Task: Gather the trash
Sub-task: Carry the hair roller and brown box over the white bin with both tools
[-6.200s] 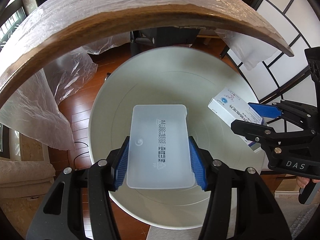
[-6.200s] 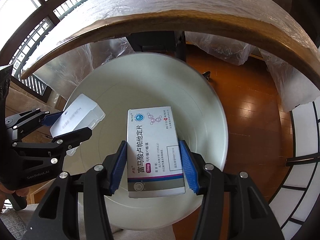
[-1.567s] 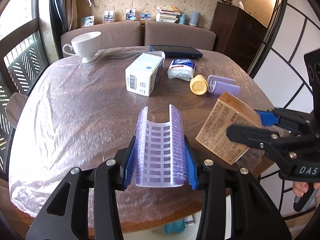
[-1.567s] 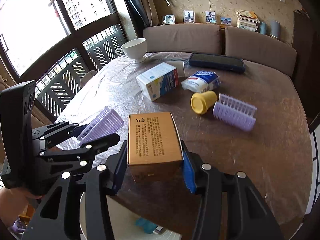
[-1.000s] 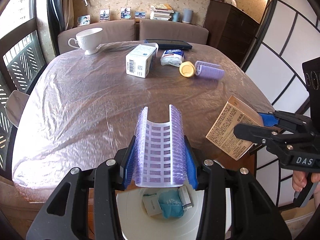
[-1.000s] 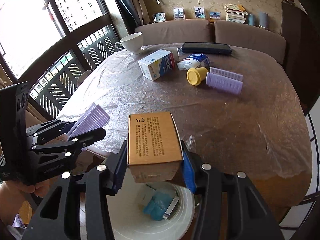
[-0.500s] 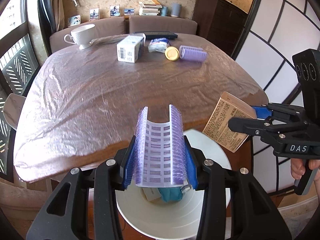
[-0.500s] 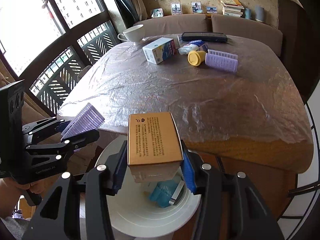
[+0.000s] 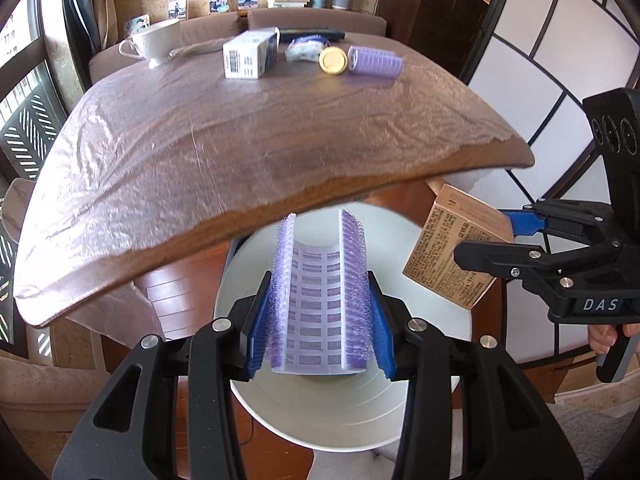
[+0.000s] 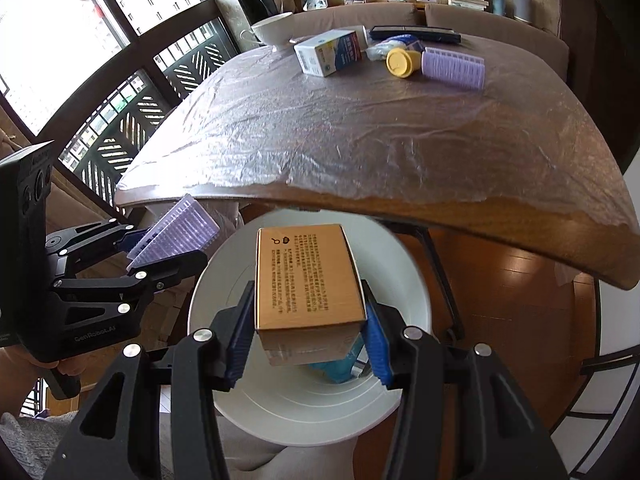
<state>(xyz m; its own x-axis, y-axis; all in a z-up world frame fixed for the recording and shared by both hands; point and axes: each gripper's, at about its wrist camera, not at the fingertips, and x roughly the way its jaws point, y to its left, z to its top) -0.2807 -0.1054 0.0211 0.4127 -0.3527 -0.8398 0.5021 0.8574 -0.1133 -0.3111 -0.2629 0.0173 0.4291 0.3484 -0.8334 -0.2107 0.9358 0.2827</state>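
My left gripper (image 9: 320,320) is shut on a purple hair roller half (image 9: 320,296), held over the white trash bin (image 9: 352,408) that stands on the floor below the table's near edge. Its roller (image 10: 176,236) shows at the left of the right wrist view too. My right gripper (image 10: 306,344) is shut on a brown cardboard box (image 10: 306,280) above the same bin (image 10: 304,404); that box (image 9: 452,256) appears at the right of the left wrist view. Blue trash (image 10: 332,366) lies at the bin's bottom, mostly hidden by the box.
On the far side of the plastic-covered wooden table (image 9: 240,132) lie a white carton (image 9: 250,56), a yellow lid (image 9: 333,61), a whole purple roller (image 9: 374,62), a tissue pack (image 9: 304,49), a dark flat device (image 9: 312,33) and a white cup (image 9: 158,44). A sofa stands behind.
Both grippers have drawn back from the table and sunk lower with their loads. The table edge now sits above them and the bin fills more of each view.
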